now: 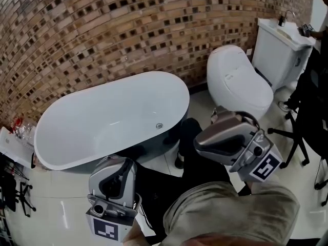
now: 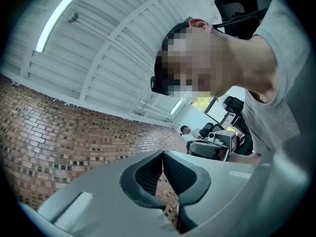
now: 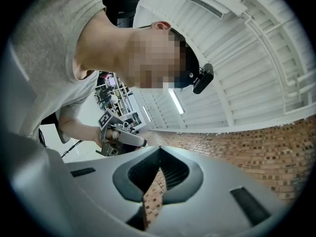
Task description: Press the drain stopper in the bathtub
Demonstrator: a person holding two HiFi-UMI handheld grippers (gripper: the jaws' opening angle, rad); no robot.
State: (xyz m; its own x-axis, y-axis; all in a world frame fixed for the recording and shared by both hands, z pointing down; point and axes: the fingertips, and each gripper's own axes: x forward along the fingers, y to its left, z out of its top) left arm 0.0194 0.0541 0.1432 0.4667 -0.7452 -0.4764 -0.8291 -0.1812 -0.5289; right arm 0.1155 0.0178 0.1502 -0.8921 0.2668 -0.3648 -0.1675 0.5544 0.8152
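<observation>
Both grippers are held close to the person's body, noses tipped up at ceiling and wall, nowhere near the tub. Looks like a ready pose, pressing not started.

Left gripper [image 2: 163,154]: dark ribbed pads meet at the tips, nothing between them. Right gripper [image 3: 159,151]: same, tips together, empty. Closed tips probably make a blunt point for pushing.

Bathtub [image 1: 77,152]: glossy white oval, smooth, freestanding, at 11 o'clock from the person. Drain stopper [image 1: 159,125]: small round metal disc on the tub floor toward its 4 o'clock end, well apart from both grippers.

Toilet [image 1: 238,81]: white rounded lid shut, at 1 o'clock. Wall [image 1: 128,29]: brown mosaic tile, rough-looking.
</observation>
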